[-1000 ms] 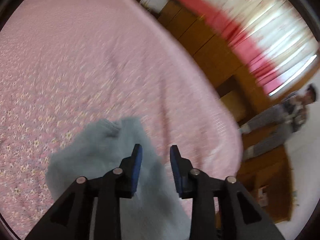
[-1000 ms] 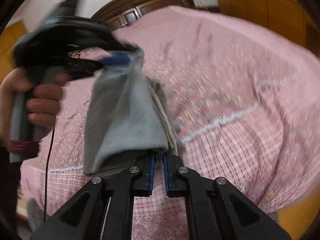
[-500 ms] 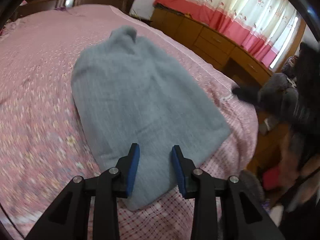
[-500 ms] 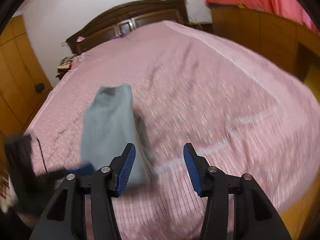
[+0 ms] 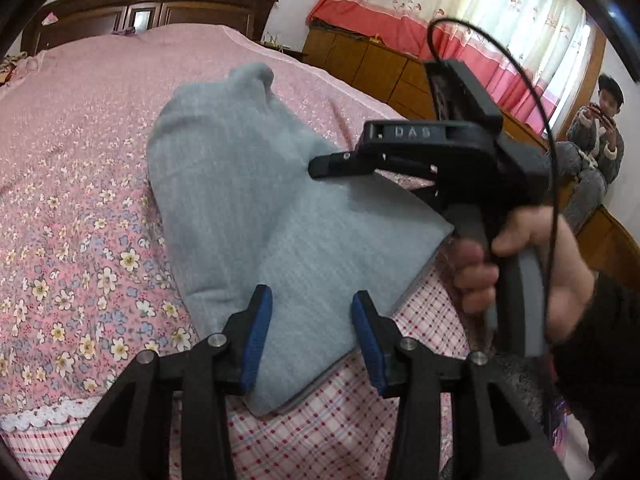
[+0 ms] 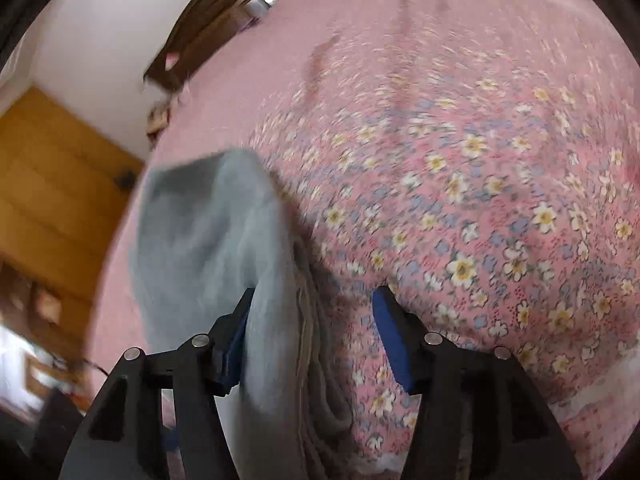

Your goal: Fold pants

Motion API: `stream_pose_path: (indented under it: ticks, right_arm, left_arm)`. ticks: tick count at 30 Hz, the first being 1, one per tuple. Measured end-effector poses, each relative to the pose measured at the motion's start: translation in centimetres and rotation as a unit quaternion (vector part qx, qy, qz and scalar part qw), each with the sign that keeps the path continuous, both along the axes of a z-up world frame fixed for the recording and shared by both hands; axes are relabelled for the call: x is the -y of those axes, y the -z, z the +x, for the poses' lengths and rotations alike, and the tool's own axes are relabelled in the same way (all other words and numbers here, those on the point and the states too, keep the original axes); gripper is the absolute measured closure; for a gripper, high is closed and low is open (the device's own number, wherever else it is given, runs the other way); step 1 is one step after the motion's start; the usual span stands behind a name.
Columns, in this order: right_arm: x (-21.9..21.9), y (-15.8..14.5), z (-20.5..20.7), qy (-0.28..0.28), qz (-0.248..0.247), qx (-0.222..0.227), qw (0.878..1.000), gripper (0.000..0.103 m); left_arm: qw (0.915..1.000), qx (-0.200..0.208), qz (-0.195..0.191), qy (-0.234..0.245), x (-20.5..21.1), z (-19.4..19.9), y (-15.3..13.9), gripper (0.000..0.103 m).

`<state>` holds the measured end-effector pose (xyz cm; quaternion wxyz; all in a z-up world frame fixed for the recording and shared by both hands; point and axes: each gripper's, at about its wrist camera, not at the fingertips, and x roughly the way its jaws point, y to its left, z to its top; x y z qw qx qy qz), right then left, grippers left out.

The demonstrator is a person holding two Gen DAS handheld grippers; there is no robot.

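Note:
Grey pants (image 5: 248,200) lie folded into a long bundle on the pink floral bedspread (image 5: 68,208), their near end at the bed's front edge. My left gripper (image 5: 312,332) is open, its blue pads on either side of that near end, just above the cloth. My right gripper (image 5: 320,168) shows in the left wrist view, hand-held, hovering over the pants' right side. In the right wrist view the right gripper (image 6: 316,332) is open, with the pants (image 6: 224,248) lying under and past its left finger.
A dark wooden headboard (image 5: 148,4) stands at the far end of the bed. Wooden cabinets (image 5: 380,64) and red-and-white curtains (image 5: 480,12) line the right wall. A person (image 5: 592,152) sits at the far right. A wooden door (image 6: 52,200) stands left.
One second ago both grippers held the pants in the air. The pants now lie on the bed, both grippers have let go and opened, and the right gripper has moved over them.

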<state>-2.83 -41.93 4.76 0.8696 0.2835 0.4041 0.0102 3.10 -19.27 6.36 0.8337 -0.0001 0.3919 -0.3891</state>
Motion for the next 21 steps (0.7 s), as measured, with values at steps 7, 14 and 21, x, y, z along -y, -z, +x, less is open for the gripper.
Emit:
stream_pose_path:
  ticks: [7, 14, 21]
  right_arm:
    - [-7.1, -8.7, 0.4, -0.048, -0.243, 0.055, 0.967, 0.041]
    - [-9.7, -5.6, 10.0, -0.116, -0.186, -0.085, 0.972, 0.083]
    - [-10.6, -2.3, 13.4, -0.112, -0.234, -0.115, 0.959, 0.083]
  left_arm:
    - [0.9999, 0.007, -0.011, -0.002, -0.1, -1.3, 0.8, 0.059]
    - [0.9999, 0.009, -0.009, -0.003, -1.3, -1.2, 1.5, 0.06]
    - [0.9998, -0.002, -0.019, -0.009, -1.6, -1.2, 1.8, 0.06]
